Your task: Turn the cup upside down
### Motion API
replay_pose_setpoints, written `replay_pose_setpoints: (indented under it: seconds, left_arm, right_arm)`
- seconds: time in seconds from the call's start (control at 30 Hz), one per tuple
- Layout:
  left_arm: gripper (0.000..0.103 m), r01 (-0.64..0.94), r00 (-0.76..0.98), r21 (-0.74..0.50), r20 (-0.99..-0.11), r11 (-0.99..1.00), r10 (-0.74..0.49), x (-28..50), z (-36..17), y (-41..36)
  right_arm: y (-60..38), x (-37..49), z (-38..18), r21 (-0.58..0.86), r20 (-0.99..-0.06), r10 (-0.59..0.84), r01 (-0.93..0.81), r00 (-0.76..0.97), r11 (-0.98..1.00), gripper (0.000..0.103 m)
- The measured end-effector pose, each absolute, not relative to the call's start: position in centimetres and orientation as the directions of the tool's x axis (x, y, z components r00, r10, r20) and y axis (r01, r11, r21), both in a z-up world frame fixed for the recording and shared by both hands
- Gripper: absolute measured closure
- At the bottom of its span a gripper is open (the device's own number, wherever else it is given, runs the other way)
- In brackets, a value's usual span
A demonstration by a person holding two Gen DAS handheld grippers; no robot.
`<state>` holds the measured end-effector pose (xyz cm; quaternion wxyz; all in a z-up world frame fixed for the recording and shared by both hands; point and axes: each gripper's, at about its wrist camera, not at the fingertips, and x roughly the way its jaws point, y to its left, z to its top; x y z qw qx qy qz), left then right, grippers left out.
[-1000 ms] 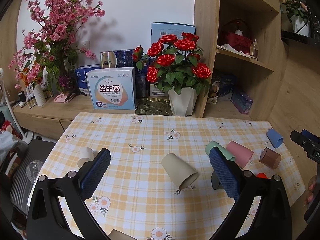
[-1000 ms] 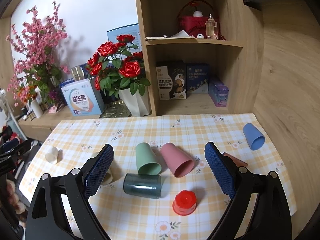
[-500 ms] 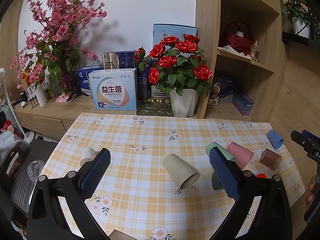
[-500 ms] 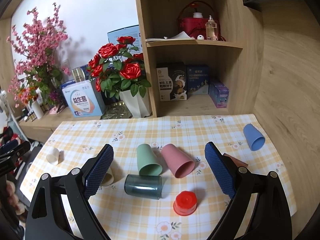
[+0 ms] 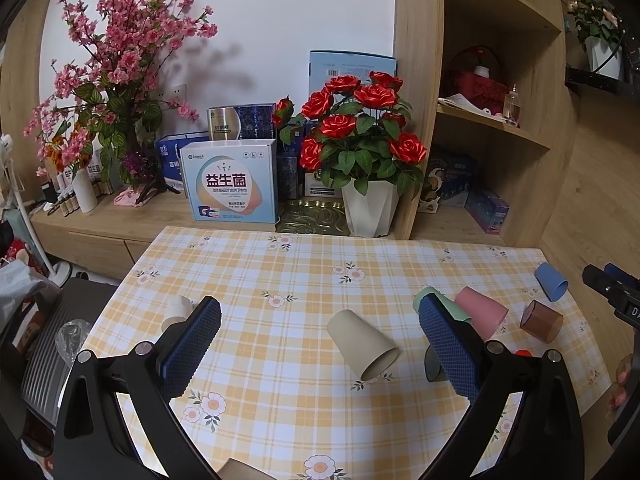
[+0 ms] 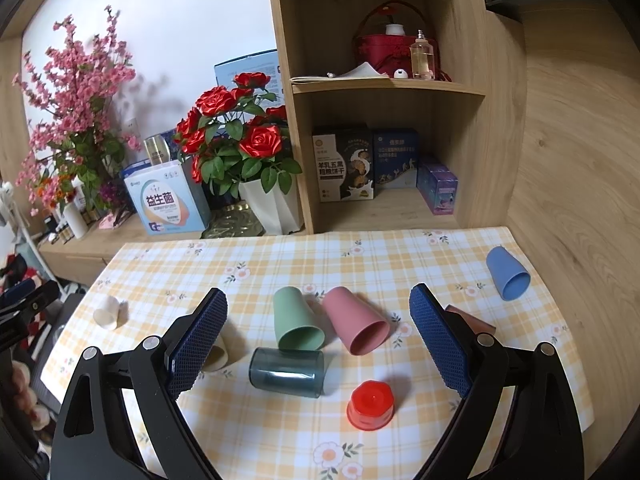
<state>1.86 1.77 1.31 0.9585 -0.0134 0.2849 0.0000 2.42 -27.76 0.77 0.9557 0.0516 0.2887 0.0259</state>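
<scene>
Left wrist: both tongs (image 5: 318,330) (image 6: 318,326) wide, empty.

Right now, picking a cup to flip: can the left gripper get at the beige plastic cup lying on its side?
Probably yes: the left gripper is open, the beige cup lies between its fingers' lines, nothing between.

My view: bench under a yellow-and-white checked cloth (image 6: 280,264) printed with small white daisies. Cups on it: beige plastic cup (image 5: 362,344), mint-green plastic cup (image 6: 296,320), dusty-pink plastic cup (image 6: 354,326), smoky grey-teal translucent cup (image 6: 286,372), cornflower-blue plastic cup (image 6: 507,274), brown translucent cup (image 5: 541,321), small white cup (image 6: 107,311), bright red faceted cup (image 6: 371,404). My right tool's pads (image 6: 438,344) are navy with a fine diamond texture on black frames. Behind: red roses (image 6: 240,136) in a white pot.
</scene>
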Motion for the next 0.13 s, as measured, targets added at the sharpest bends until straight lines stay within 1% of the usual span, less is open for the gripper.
replay_pose_setpoints:
  seconds: [0.13]
  left_arm:
    - [0.006, -0.017, 0.841, -0.004, -0.541, 1.000, 0.013, 2.06, 1.28, 1.56]
  right_arm:
    - [-27.88, 2.45, 0.60, 0.120, -0.549, 0.078, -0.014, 0.832, 0.993, 0.014]
